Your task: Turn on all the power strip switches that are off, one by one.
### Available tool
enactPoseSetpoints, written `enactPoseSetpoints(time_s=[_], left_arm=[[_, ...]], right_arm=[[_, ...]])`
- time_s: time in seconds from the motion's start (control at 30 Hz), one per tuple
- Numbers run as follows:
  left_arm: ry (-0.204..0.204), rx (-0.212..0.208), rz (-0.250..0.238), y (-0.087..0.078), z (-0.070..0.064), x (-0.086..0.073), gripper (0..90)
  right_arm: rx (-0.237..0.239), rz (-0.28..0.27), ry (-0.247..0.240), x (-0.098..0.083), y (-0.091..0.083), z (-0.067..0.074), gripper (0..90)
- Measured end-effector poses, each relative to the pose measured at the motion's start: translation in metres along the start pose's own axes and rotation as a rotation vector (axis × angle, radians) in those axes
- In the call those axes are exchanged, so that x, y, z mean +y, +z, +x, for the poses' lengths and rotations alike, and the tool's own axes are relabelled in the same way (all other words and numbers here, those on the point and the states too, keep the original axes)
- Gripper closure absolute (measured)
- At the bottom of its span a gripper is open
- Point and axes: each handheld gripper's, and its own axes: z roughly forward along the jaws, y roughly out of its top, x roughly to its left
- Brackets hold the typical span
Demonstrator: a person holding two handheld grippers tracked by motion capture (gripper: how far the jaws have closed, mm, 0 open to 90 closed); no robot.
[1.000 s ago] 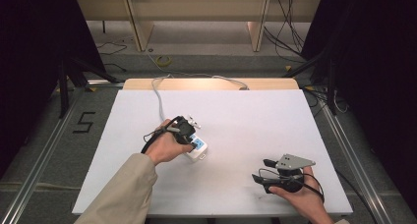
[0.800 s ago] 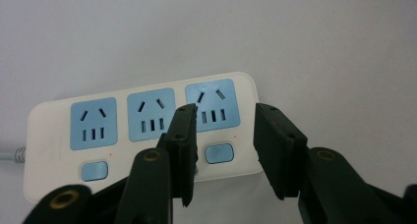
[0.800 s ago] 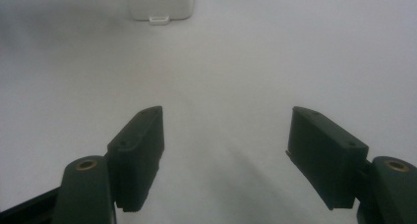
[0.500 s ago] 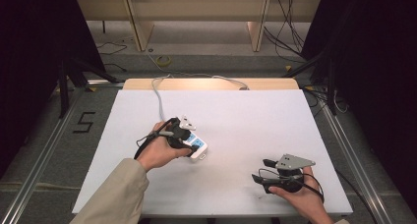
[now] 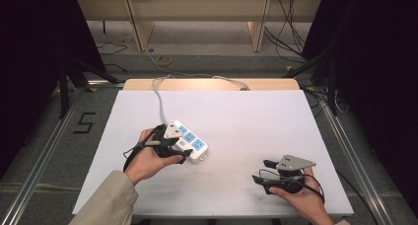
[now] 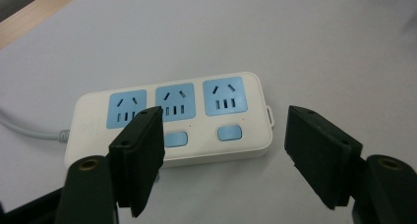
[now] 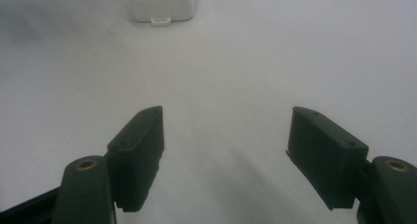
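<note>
Now that the white power strip (image 6: 172, 123) lies flat on the white surface (image 5: 236, 116), left of centre, the left hand-held gripper (image 6: 223, 160) has just been opening and drawn back with nothing gripped, so the strip looks released; the right hand-held gripper (image 7: 226, 155) waits open, well apart.

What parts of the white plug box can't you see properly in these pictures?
- Power strip, high view: the left gripper and hand cover its near-left part.
- Power strip, right gripper view: the top edge cuts off most of it.
- Cord, high view: its far end drops behind the table edge.
</note>
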Motion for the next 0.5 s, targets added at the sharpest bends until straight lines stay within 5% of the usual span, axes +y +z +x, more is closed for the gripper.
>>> enactPoseSetpoints(time_s=[0.5], left_arm=[[-0.051,0.018,-0.069,-0.020,0.004,-0.053,27.3]], right_arm=[[0.001,0.001,-0.002,0.000,0.000,0.000,30.6]])
